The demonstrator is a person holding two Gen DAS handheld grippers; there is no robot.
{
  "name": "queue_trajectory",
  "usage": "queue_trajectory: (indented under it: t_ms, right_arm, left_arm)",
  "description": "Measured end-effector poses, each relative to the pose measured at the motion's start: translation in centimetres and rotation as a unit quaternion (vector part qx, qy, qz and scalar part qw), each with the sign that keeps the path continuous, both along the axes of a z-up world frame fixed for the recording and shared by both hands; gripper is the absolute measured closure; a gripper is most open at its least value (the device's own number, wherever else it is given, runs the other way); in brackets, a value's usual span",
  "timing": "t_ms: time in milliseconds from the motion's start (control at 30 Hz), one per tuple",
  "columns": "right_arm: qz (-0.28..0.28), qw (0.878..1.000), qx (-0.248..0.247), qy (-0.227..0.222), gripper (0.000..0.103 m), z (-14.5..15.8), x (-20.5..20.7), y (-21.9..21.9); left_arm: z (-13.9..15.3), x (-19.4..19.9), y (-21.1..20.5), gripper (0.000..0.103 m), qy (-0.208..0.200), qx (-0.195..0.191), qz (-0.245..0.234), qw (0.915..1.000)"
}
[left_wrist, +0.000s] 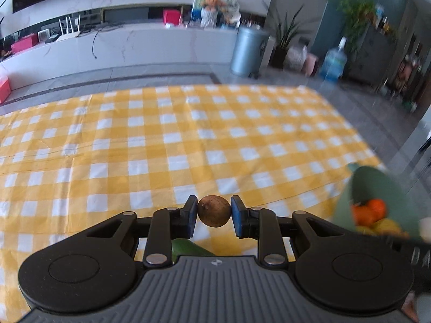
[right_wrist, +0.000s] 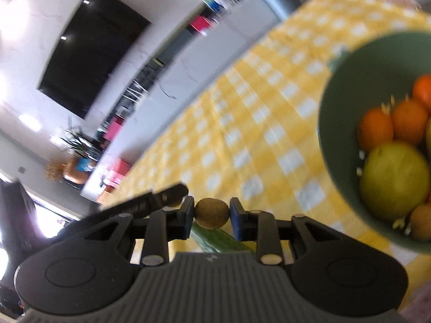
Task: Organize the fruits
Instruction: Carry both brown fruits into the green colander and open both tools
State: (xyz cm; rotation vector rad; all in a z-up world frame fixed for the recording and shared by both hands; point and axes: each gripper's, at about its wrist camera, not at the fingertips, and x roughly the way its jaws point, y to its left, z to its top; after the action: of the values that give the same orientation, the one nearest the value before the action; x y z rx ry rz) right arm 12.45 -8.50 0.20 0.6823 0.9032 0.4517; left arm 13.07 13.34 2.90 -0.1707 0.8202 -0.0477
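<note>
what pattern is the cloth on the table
A yellow and white checked tablecloth, seen sharpest in the left wrist view.

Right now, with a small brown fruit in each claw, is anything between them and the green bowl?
Nothing visible blocks the way. The left claw and right claw each grip a small brown fruit above the checked cloth. The green bowl, holding oranges and a yellow-green fruit, sits open to the right; only bare cloth lies between.

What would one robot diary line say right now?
left hand-held gripper: shut on small brown fruit | right hand-held gripper: shut on brown fruit | green bowl: holds fruit
</note>
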Motion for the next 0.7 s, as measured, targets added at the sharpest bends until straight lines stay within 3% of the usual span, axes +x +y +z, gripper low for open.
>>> queue_trajectory:
  t_ms: [133,300,533,700]
  right_arm:
    - [-0.025,0.999,0.015,-0.039,0.078,2.5,-0.9,-2.9]
    - [-0.107,0.991,0.018,-0.074,0.078,4.4,-2.1,-8.8]
    - [-0.205,0.976,0.030,-0.064,0.078,3.2,-2.9,-15.1]
    - [-0.225,0.971,0.027,-0.074,0.077,1.9,-2.6,-16.1]
  left_arm:
    - [3.0,-1.6,-1.7,0.074,-0.041,-0.013,-0.020,0.9989]
    - [6.1,-2.2,-4.8,0.074,-0.089,-0.069,-0.055,0.9921]
    - [6.1,-0.3,-10.2,0.074,-0.077,-0.121,-0.126,0.9816]
    - [4.1,1.4,-13.2,0.074,-0.061,-0.129,-0.150,0.9783]
